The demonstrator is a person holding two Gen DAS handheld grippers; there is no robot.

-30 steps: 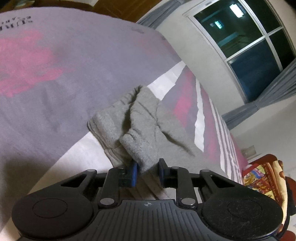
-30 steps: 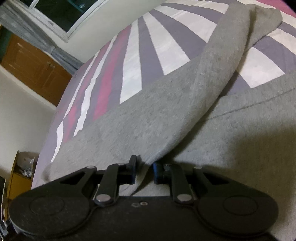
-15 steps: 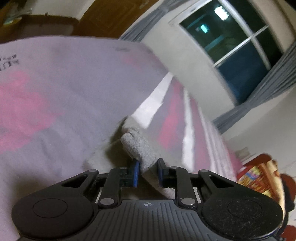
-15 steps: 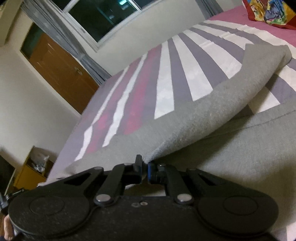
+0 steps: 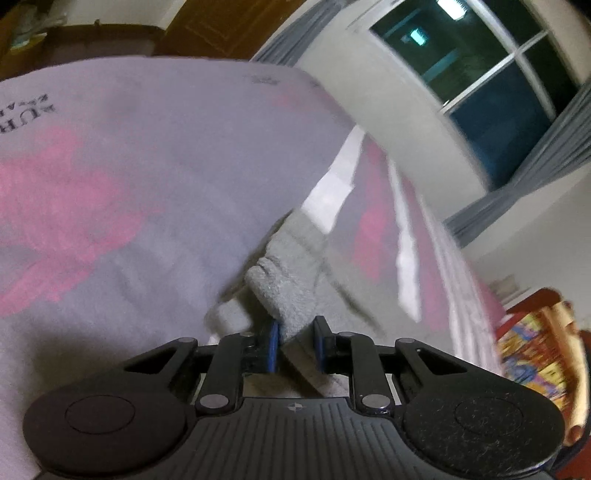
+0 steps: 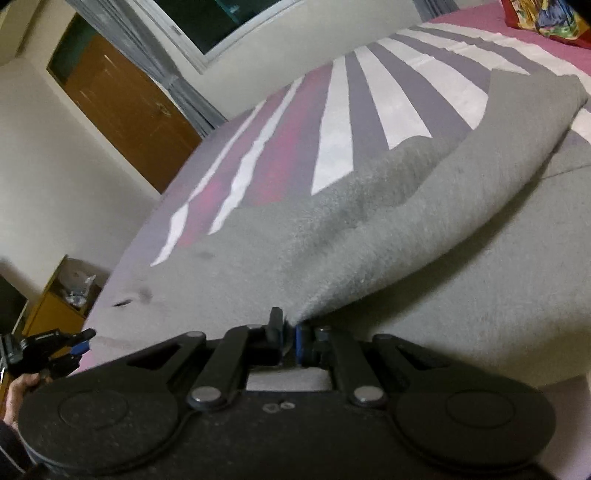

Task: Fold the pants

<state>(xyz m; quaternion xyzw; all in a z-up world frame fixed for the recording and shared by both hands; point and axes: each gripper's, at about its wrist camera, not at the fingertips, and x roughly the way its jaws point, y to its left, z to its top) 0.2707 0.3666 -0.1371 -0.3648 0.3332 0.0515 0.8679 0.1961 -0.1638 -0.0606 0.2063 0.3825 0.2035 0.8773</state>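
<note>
Grey sweatpants [image 6: 388, 229] lie on a bed with a purple, pink and white striped cover [image 6: 332, 122]. My right gripper [image 6: 290, 334] is shut on an edge of the pants and lifts a fold of fabric over the layer below. My left gripper [image 5: 295, 347] holds a bunched grey end of the pants [image 5: 288, 291] between its blue pads, with the jaws a little apart around the fabric. The left gripper also shows at the left edge of the right wrist view [image 6: 79, 341].
A wooden door [image 6: 122, 110] and a window with grey curtains [image 6: 207, 33] are behind the bed. A colourful cushion [image 5: 532, 354] lies at the bed's far end. A wooden shelf with clutter [image 6: 66, 299] stands beside the bed.
Both grippers have risen with the pants. The right jaws have closed tighter on the edge, and the fold has lifted and spread. The left view has tilted up as its bunched end lifted.
</note>
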